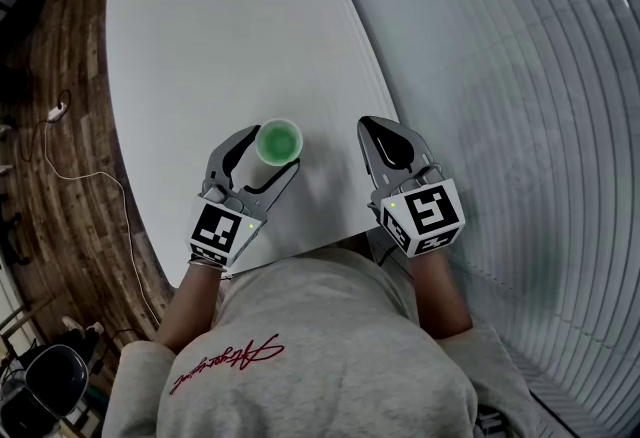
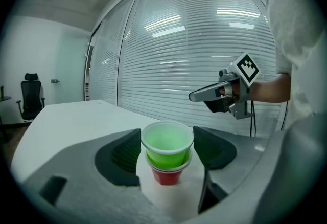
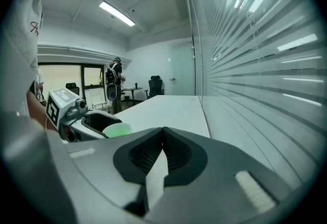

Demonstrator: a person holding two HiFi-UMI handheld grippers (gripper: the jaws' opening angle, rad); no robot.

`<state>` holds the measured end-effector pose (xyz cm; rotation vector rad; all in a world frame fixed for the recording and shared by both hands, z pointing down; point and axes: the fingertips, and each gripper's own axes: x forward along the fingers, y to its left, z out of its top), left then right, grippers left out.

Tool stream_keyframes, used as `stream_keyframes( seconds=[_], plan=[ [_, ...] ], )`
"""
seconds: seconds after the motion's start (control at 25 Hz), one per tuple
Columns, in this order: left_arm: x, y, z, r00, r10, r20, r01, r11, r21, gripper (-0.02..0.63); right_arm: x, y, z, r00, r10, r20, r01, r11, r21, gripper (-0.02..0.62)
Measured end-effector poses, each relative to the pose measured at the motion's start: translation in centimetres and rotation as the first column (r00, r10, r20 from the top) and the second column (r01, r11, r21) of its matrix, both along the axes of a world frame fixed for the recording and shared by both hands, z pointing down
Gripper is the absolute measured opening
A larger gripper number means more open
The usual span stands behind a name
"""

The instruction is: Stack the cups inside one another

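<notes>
Left fingers (image 2: 122, 159) are spread wide, one on each side of the green cup (image 2: 167, 142) and right up against its rim. Squeezing or only flanking, I can't tell. The green cup sits nested in a red cup (image 2: 166, 177), and only the red one's lower part shows beneath it. From the head view the red is hidden altogether. The left gripper (image 1: 271, 148) frames the stack, which stands on the white desk (image 1: 200, 26). Right of the stack and apart from it, the right fingers (image 3: 176, 152) are pressed together with nothing between them, and the right gripper (image 1: 372, 129) hangs there. In its own view just the green rim peeks over the left gripper. Window blinds (image 1: 520, 76) run further right of the stack.
</notes>
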<state>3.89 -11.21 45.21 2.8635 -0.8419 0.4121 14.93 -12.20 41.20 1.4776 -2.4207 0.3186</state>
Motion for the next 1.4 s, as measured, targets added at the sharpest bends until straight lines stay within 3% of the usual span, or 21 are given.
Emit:
stream_keyframes(
  seconds=[1.4],
  plan=[
    [-0.4,0.0,1.8,1.0,-0.016,0.027,0.017,0.999,-0.033,0.318,-0.2,-0.2,0.0,1.0,0.001,0.016,-0.001,1.0,-0.003,-0.003]
  ],
)
